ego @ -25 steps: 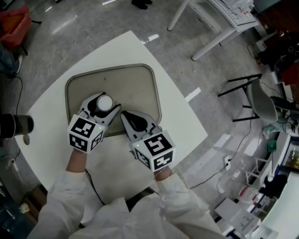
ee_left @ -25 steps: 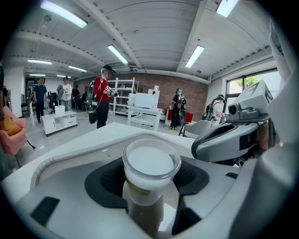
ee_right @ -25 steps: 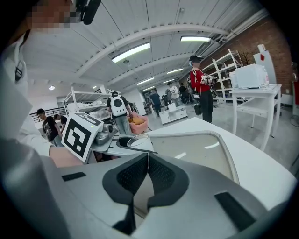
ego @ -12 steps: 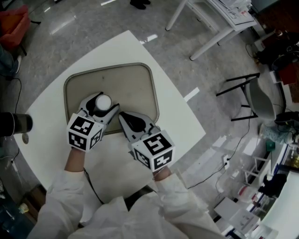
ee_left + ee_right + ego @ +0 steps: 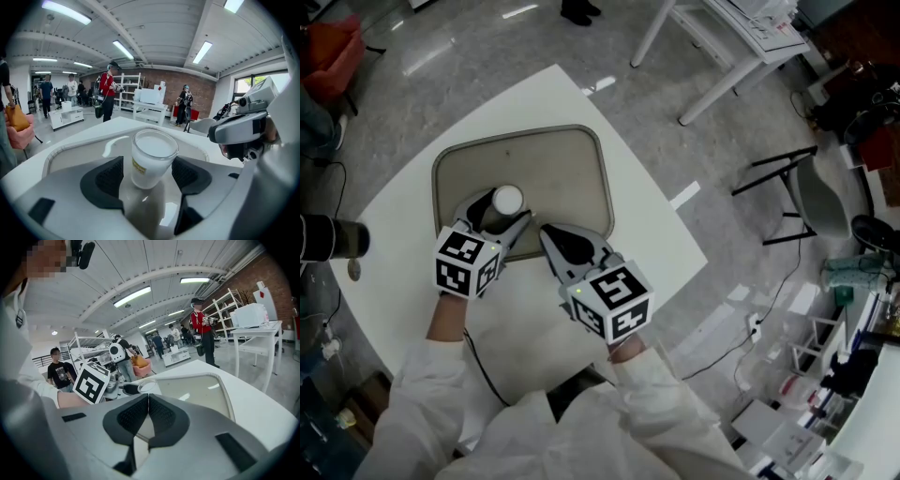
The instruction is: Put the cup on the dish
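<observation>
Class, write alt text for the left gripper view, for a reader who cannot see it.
A white cup stands upright on a beige tray, between the open jaws of the left gripper. The jaws have just been opening, one pad on either side of the cup. People stand far behind, under ceiling lights.

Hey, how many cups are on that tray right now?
1. The cup stands upright on the tray, between the left gripper's jaws, which have just been opening and don't press it. No other cup shows.

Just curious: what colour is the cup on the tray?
The cup is white, yellowish label; best in left gripper view.
</observation>
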Action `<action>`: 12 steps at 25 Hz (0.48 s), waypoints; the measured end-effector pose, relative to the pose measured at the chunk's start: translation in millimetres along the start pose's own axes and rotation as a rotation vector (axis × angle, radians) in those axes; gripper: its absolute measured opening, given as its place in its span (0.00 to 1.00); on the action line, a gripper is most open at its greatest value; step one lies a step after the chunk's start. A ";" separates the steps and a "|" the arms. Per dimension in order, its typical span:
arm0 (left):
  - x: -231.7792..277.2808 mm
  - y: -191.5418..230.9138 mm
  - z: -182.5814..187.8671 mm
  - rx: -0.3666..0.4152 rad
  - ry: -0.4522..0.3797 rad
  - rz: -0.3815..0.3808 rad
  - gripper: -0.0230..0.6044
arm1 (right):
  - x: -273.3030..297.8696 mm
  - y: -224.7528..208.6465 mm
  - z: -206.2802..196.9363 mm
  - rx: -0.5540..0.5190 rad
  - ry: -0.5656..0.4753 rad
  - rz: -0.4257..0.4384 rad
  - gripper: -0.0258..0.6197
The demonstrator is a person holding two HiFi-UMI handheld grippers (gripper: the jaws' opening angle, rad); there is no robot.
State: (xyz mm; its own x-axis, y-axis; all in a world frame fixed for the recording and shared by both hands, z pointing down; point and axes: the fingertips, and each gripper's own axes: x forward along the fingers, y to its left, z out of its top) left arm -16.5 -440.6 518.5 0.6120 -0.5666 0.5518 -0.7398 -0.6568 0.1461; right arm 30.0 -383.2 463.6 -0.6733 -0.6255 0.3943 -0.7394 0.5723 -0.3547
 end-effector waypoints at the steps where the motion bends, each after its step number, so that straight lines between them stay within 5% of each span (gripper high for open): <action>1: -3.9 0.3 -1.3 0.001 0.004 0.006 0.52 | -3.6 2.0 0.8 0.001 -0.003 -0.001 0.06; 12: -72.3 -30.0 2.3 0.008 -0.029 0.076 0.52 | -54.6 41.7 6.0 -0.037 -0.040 0.027 0.06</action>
State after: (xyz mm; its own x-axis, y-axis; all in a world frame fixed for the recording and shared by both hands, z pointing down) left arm -37.9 -381.1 472.4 0.5618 -0.6294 0.5369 -0.7826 -0.6148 0.0981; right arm 36.0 -328.3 422.2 -0.6930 -0.6297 0.3511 -0.7210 0.6080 -0.3326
